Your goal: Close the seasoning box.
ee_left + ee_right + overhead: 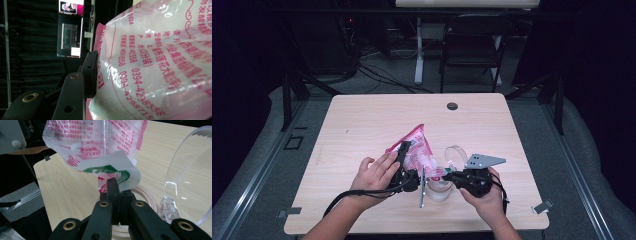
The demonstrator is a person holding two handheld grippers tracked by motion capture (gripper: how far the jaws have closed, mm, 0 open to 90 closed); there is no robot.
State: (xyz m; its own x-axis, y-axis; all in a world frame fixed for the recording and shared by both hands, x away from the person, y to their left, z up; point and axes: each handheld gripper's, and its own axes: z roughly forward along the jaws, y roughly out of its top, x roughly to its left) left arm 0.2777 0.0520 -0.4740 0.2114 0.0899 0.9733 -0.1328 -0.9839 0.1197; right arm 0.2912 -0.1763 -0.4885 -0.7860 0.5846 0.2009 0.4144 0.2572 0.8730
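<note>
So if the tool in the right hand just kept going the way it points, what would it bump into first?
Probably the pink printed bag: the right tool already pinches its lower flap, and the bag's body hangs just ahead, though depth is hard to judge.

Both black grippers, left gripper (404, 152) and right gripper (447, 174), have brass-ringed screws, trailing black cables, and grey three-cornered plates.

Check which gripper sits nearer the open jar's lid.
Right. The right gripper pinches the bag's bottom corner just beside the clear lid. The left gripper grips the bag's far side, with the bag between it and the lid.
</note>
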